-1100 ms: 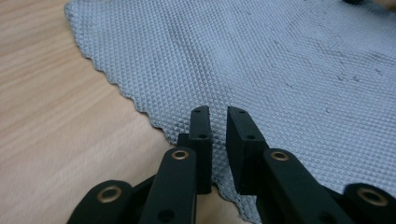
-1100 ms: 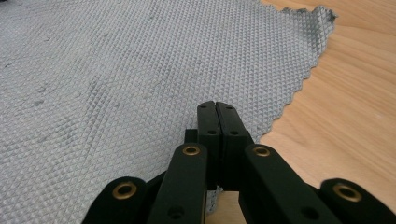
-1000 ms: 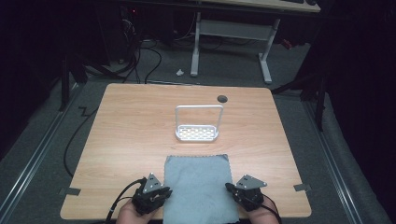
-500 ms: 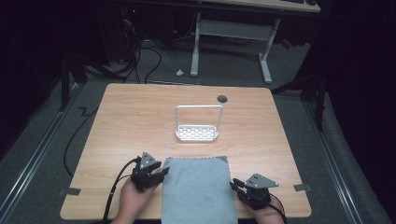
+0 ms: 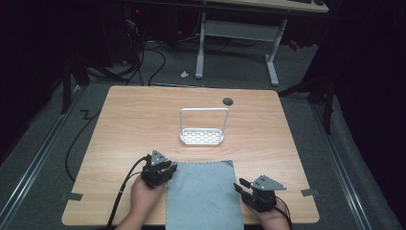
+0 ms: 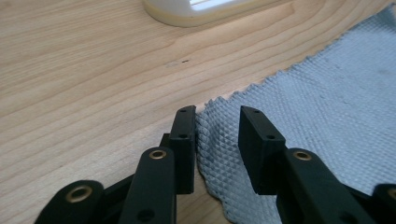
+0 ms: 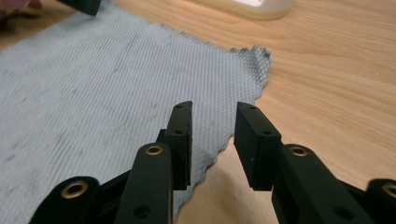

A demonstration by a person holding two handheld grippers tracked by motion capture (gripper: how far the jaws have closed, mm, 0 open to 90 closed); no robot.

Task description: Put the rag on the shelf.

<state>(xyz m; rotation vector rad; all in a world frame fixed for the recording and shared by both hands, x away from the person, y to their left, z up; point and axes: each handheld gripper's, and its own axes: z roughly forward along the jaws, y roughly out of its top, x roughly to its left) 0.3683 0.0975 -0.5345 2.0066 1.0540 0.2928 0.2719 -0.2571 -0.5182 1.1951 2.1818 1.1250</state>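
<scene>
Looking down from the high view, a grey cloth [image 5: 203, 195] lies flat at the near edge of the wooden table [image 5: 124, 124], with a white wire-handled rack [image 5: 202, 128] standing well apart beyond it toward the middle. The left gripper [image 5: 168, 168] sits at the cloth's far left corner, and the right gripper [image 5: 241, 187] is beside the cloth's right edge, lower down; placing one tool at each side looks like a setup for lifting or folding the cloth from both sides at once. In the left gripper view, the jaws stand spread with the cloth's corner [image 6: 215, 122] between them, the left pad close against the fabric's edge and the right pad over the weave, so a squeeze here would likely catch that corner; nothing is pinched yet. The base of the rack [image 6: 196, 9] shows at the top. In the right gripper view, the jaws are likewise spread and hold nothing; the cloth's scalloped right edge [image 7: 219, 149] runs under the gap between them, with its far right corner [image 7: 259, 56] farther ahead and slightly rumpled, which suggests this hand is lining up on the edge rather than the corner.
</scene>
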